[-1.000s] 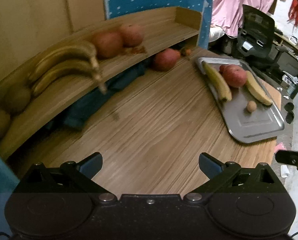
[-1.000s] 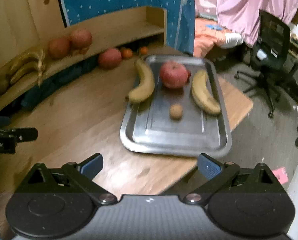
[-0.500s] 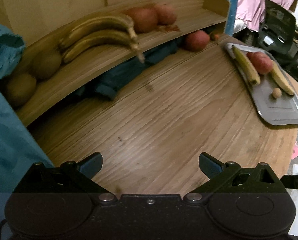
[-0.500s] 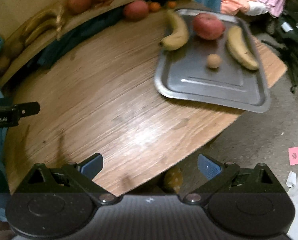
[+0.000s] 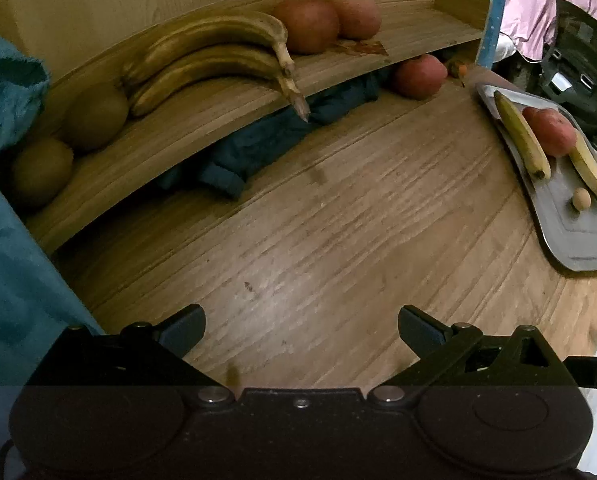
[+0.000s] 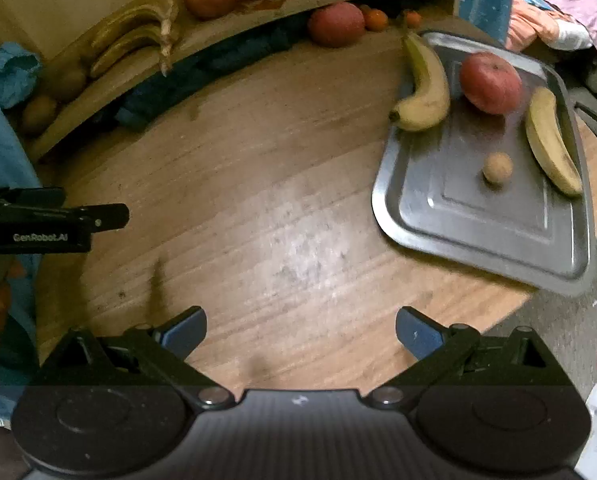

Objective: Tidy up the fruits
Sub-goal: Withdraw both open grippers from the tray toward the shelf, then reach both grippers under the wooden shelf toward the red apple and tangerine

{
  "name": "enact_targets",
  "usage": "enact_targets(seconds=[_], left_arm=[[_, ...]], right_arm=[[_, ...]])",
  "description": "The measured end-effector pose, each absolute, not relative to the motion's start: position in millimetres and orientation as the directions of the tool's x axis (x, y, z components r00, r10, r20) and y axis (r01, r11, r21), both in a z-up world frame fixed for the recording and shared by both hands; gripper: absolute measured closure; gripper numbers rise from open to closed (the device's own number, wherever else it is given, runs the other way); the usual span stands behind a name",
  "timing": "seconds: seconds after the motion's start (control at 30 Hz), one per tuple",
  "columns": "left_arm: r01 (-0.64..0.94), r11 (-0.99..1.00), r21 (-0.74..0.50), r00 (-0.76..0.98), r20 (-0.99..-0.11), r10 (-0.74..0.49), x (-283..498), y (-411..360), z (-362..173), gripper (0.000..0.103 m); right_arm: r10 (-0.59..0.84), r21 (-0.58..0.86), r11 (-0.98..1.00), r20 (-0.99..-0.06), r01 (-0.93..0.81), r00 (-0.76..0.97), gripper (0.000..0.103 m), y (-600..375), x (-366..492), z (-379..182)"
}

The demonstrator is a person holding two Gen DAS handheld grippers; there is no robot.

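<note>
A metal tray (image 6: 478,232) at the table's right holds two bananas (image 6: 426,88), a red apple (image 6: 490,82) and a small brown round fruit (image 6: 497,167); the tray also shows in the left wrist view (image 5: 578,236). A wooden shelf (image 5: 226,120) carries two brown bananas (image 5: 210,56), two red apples (image 5: 306,26) and two kiwis (image 5: 94,116). A red fruit (image 5: 418,76) lies under the shelf. My left gripper (image 5: 301,330) is open and empty over the bare table. My right gripper (image 6: 300,332) is open and empty near the table's front edge, left of the tray.
Dark blue cloth (image 5: 258,148) lies under the shelf. Small orange fruits (image 6: 376,19) sit beside the red fruit. Teal cloth (image 5: 6,92) hangs at the left. An office chair (image 5: 578,60) stands beyond the table. The left gripper's side (image 6: 50,220) shows in the right wrist view.
Both grippers have pulled back from the fruit toward the table's near side. The left one swung toward the shelf; the right one moved left, away from the tray. Both stayed open.
</note>
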State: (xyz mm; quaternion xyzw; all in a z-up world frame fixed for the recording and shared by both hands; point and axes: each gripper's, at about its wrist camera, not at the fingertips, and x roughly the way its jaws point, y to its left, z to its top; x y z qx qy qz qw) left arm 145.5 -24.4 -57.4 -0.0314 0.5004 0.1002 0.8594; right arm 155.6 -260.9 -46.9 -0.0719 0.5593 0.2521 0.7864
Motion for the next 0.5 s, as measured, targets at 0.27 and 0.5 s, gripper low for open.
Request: enact_targets(seconds=[0.27,0.5], left_arm=[[-0.239,0.97,0.052,0.47,-0.868,0.163,172,-30,-58,0.001],[-0.246,0.968,0.04,0.48,-0.863,0.157,213,-46,-59,0.001]], right_arm=[[0.339,0.168,0.83,-0.909,-0.532,0.241,0.0,-257,185,-41],[0.356,0.11,0.791,-0.882,-0.601,0.308,0.0,-256,218,-29]])
